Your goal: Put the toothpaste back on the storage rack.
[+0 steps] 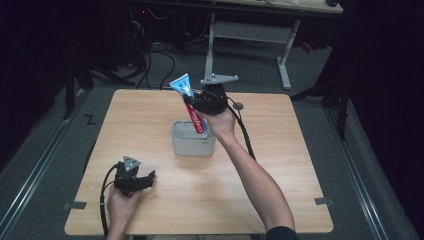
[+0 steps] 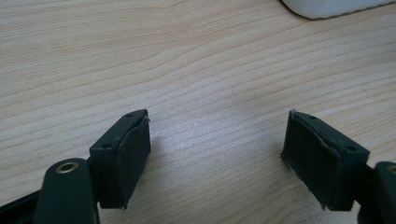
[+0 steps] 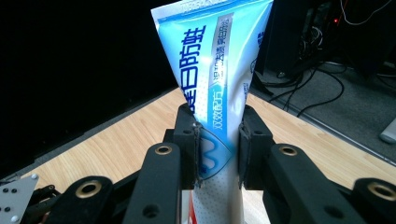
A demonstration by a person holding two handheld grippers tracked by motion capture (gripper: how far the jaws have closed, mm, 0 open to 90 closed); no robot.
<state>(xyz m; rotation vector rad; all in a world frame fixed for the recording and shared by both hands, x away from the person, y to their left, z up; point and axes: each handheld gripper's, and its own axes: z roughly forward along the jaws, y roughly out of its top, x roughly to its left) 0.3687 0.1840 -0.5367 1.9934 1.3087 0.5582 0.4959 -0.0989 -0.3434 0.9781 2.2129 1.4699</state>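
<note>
Wooden table (image 1: 150, 125) bears a grey bin (image 1: 193, 145), seemingly holding the gripped toothpaste tube (image 1: 192, 107).

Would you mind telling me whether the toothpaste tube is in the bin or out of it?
Out: the right gripper holds the tube tilted in the air above the bin.

A lab: dark curtains around a wooden table (image 1: 150, 210), cables (image 1: 150, 60) on grey carpet, upper left.
</note>
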